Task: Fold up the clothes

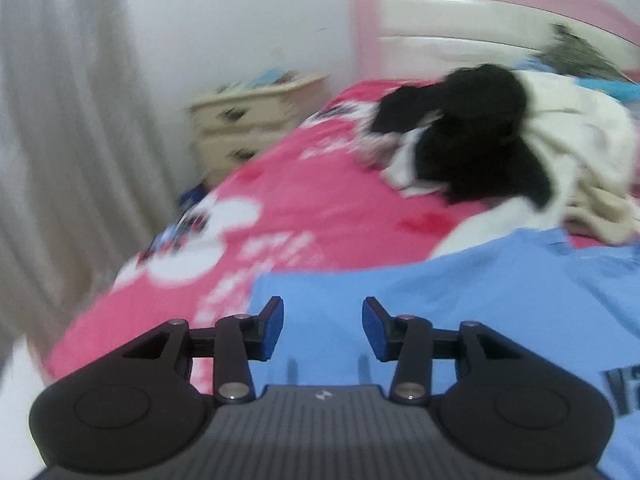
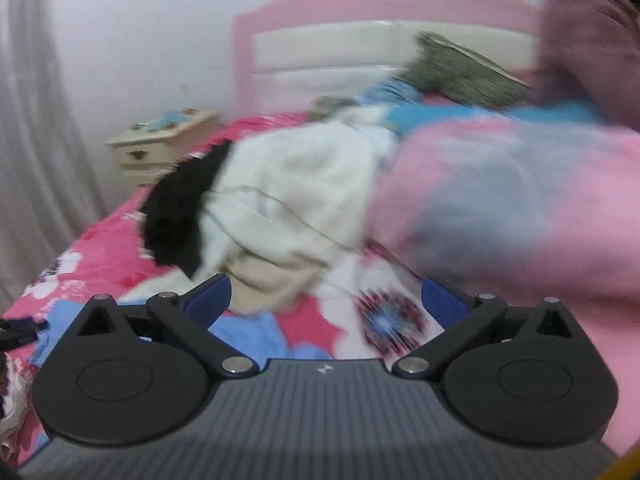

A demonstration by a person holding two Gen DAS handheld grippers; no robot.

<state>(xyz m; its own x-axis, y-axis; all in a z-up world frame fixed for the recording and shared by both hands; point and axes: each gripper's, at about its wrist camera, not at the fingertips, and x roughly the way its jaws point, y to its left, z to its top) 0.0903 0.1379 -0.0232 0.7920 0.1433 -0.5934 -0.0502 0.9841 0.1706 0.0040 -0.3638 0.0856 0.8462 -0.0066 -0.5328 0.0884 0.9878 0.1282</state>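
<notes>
A light blue shirt (image 1: 440,300) lies spread on the pink printed bedsheet (image 1: 280,200), directly under my left gripper (image 1: 323,328). That gripper is open, with nothing between its blue pads. Farther up the bed lies a heap made of a black garment (image 1: 472,140) and a cream-white one (image 1: 580,140). My right gripper (image 2: 326,300) is wide open and empty. It hovers over the sheet, facing the cream-white garment (image 2: 296,192) and the black garment (image 2: 180,208). A corner of the blue shirt (image 2: 248,332) shows between its fingers. Blurred pink and blue fabric (image 2: 520,208) fills the right side.
A cream nightstand (image 1: 248,120) (image 2: 160,144) stands left of the bed beside a pale curtain (image 1: 60,120). The pink and white headboard (image 2: 360,32) closes the far end. A grey-green pillow (image 2: 460,68) and dark red fabric (image 2: 588,32) sit at the upper right.
</notes>
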